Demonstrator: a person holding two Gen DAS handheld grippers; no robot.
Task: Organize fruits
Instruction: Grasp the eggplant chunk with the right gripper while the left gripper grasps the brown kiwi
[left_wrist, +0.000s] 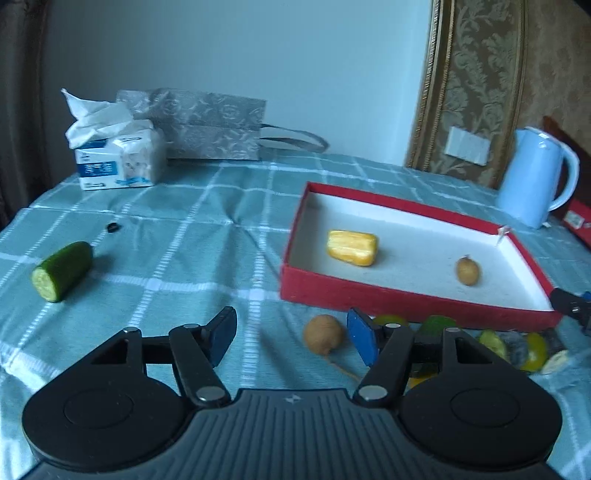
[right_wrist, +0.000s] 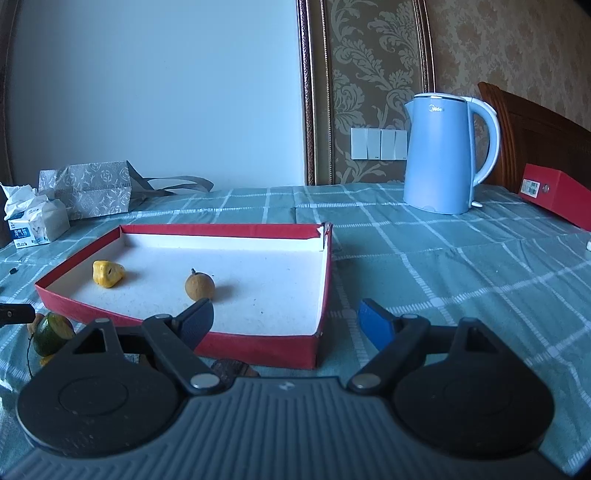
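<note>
A red box lid with a white inside lies on the checked cloth. In it are a yellow fruit piece and a small brown round fruit. My left gripper is open and empty, low over the cloth, with a second brown round fruit between its fingers, nearer the right one. A cut cucumber piece lies to the left. Green and yellow fruit pieces lie before the box. My right gripper is open and empty at the box's near right corner.
A tissue pack and a grey patterned bag stand at the back left. A blue kettle stands at the back right, a red box beyond it. A small black object lies on the cloth.
</note>
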